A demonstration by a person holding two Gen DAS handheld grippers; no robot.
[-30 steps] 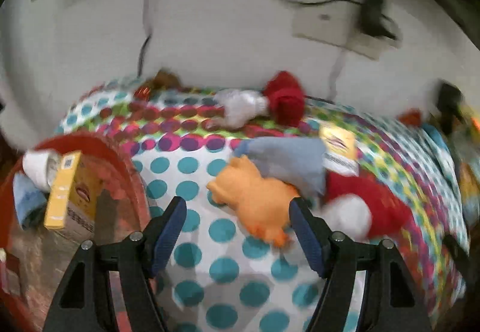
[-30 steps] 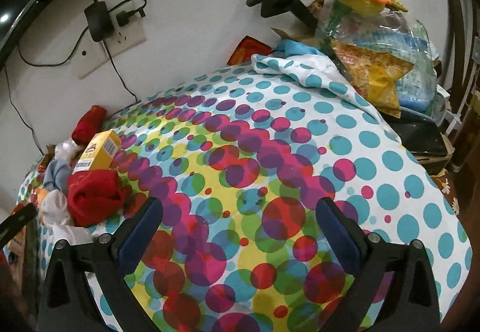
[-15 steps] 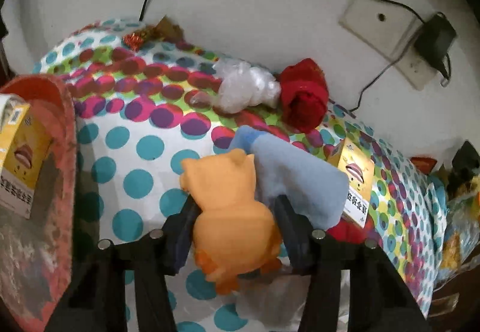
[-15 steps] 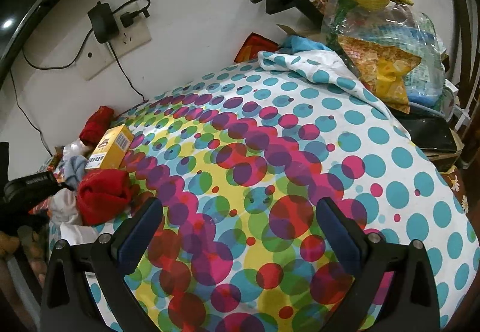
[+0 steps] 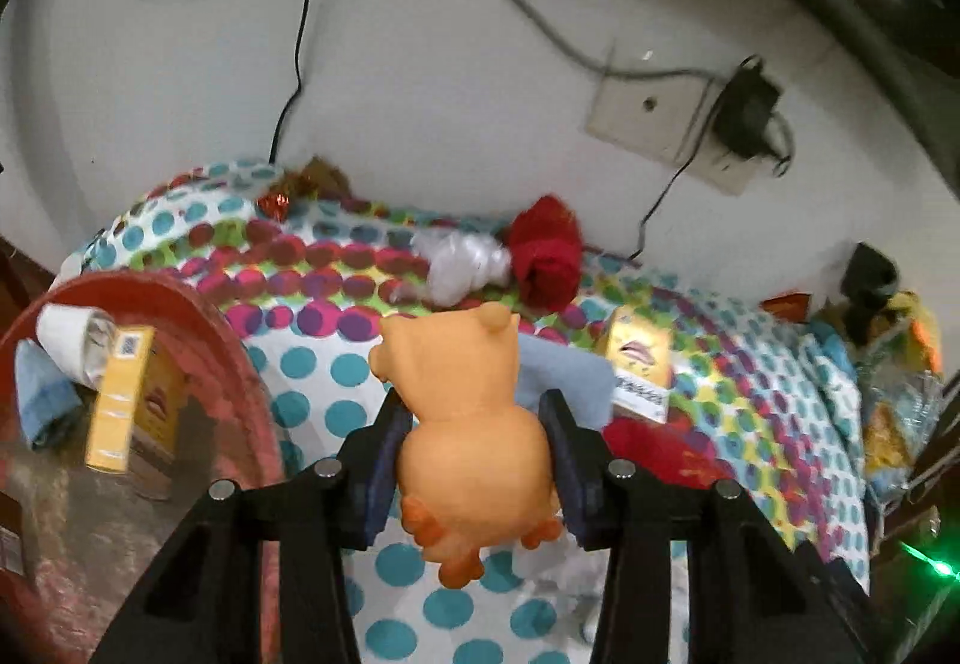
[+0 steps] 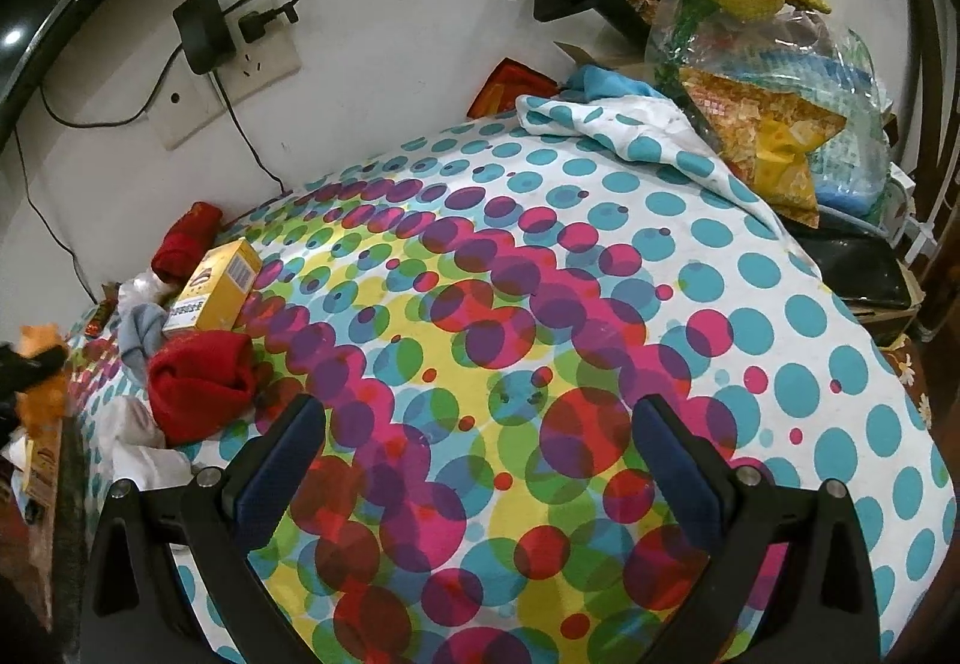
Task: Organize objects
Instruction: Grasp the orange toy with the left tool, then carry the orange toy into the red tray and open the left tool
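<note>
Since a second ago the left gripper (image 5: 474,439) has closed its jaws around the orange toy animal (image 5: 465,418) and lifted it off the spotted sheet (image 5: 336,412); the blue pads now press on both sides of its body, its head poking up beyond the fingertips and its small feet hanging toward the camera. Below it on the sheet lie a grey-blue cloth (image 5: 564,376), a yellow box (image 5: 639,367), a red bundle (image 5: 657,451) just beside them, and farther back against the wall a second red bundle (image 5: 549,256) touching a crumpled clear plastic bag (image 5: 459,268). To the left stands a red basket (image 5: 240,364) with another yellow box (image 5: 123,394), a white roll and a blue cloth inside. The right gripper (image 6: 477,454) hangs over a bare stretch of the sheet, fingers spread wide with nothing between them. From its view the toy (image 6: 39,364) shows at the far left edge, clear of the sheet.
</note>
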